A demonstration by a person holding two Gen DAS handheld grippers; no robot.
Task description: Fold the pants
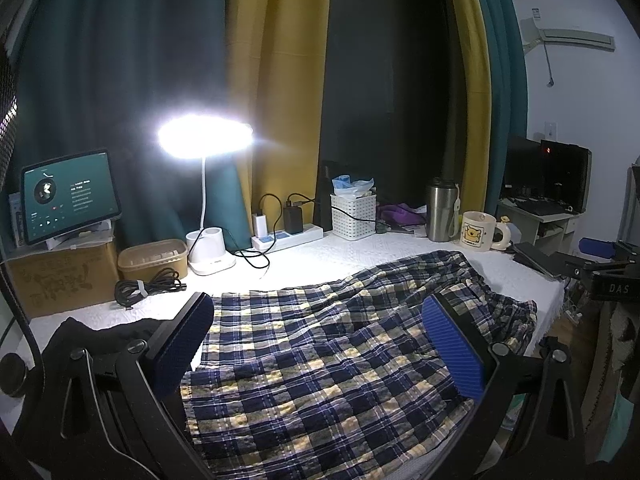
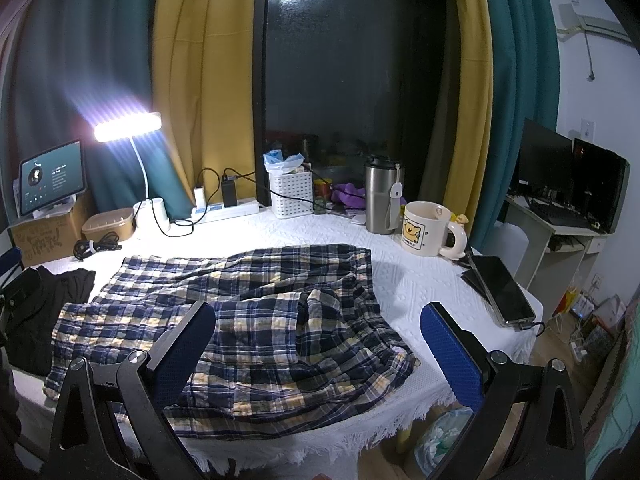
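Here, one pair of plaid pants [image 2: 240, 316] lying rumpled on the white-covered desk [image 2: 412, 284], beside one black garment [image 2: 44, 312]. Left gripper [image 1: 320, 348] and right gripper [image 2: 318, 354] above it, fingers spread, holding nothing. Behind: one lit lamp [image 2: 128, 128], one mug [image 2: 424, 228], one steel tumbler [image 2: 382, 198], one tablet [image 2: 52, 176]; green and yellow curtains.

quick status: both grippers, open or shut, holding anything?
Left gripper: jaws open, holding nothing, plaid pants between and below them.
Right gripper: jaws open, empty, over the pants' right edge.
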